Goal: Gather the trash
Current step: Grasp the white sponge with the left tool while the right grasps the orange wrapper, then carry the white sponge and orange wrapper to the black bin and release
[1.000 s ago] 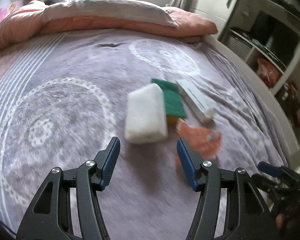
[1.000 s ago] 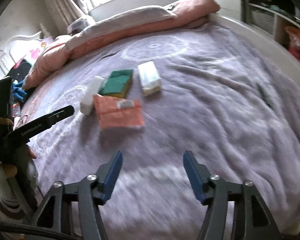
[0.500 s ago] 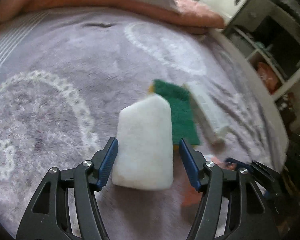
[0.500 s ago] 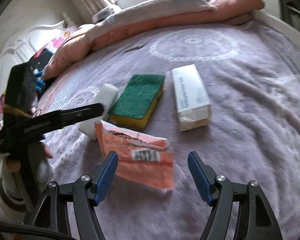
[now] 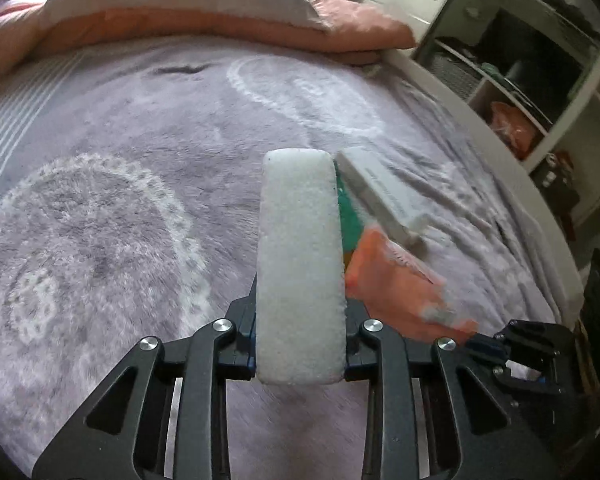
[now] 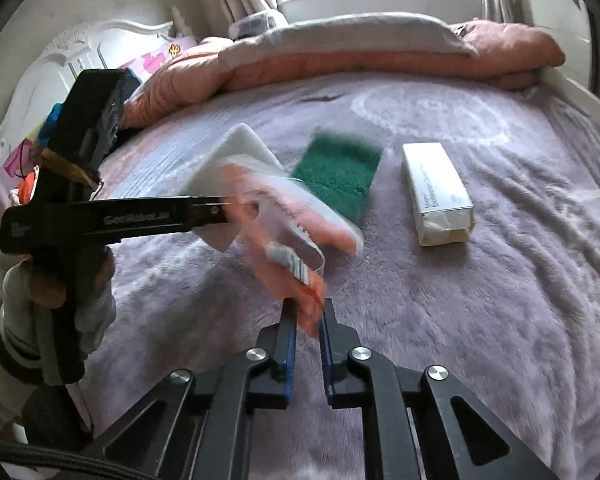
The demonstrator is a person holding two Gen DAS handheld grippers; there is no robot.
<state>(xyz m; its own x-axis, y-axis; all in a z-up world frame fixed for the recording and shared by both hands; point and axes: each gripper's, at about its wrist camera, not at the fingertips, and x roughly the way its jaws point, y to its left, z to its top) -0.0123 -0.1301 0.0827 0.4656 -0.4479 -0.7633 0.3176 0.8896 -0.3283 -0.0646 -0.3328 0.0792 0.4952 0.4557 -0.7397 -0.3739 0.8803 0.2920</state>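
The left gripper (image 5: 300,344) has just been closing, and its jaws now pinch the white sponge block (image 5: 300,264) from both sides near its close end. The block stands on its narrow edge between the blue pads and projects forward beyond the fingertips over the purple bedspread (image 5: 119,208). The right gripper (image 6: 308,332) has likewise just been closing; its jaws are pressed almost together on the lower corner of the orange wrapper (image 6: 287,232), which extends upward and to the left from the fingertips and appears blurred. In the right wrist view, the wrapper overlaps the white block, and the left gripper is held by a hand (image 6: 55,276) at the left edge of the view. The green scouring sponge (image 6: 338,172) lies flat on the bedspread just beyond the wrapper. The white carton (image 6: 436,192) lies flat to the right of the green sponge, apart from both grippers. A folded pink and white quilt (image 6: 380,52) runs along the far side of the bed.
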